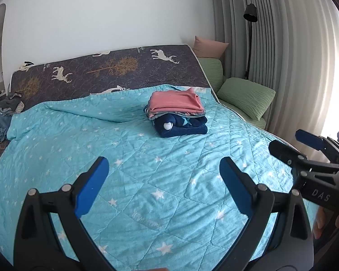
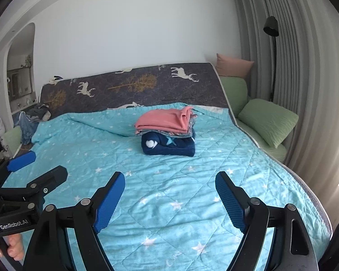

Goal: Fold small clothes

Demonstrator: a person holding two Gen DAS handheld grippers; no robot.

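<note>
Currently both tools are empty: the left gripper [image 1: 163, 180] and the right gripper [image 2: 169, 197] hover over the turquoise quilt [image 1: 147, 192] with jaws spread wide and nothing between the pads. Folded items sit in a stack of folded clothes [image 1: 177, 113] near the far middle of the bed, salmon piece on top, navy piece underneath, while unfolded garments lie in a heap [image 1: 8, 110] at the far left edge. To proceed, fetch one garment from that heap (judging the stack finished), spread it flat on the bare quilt, then pinch opposite edges.
</note>
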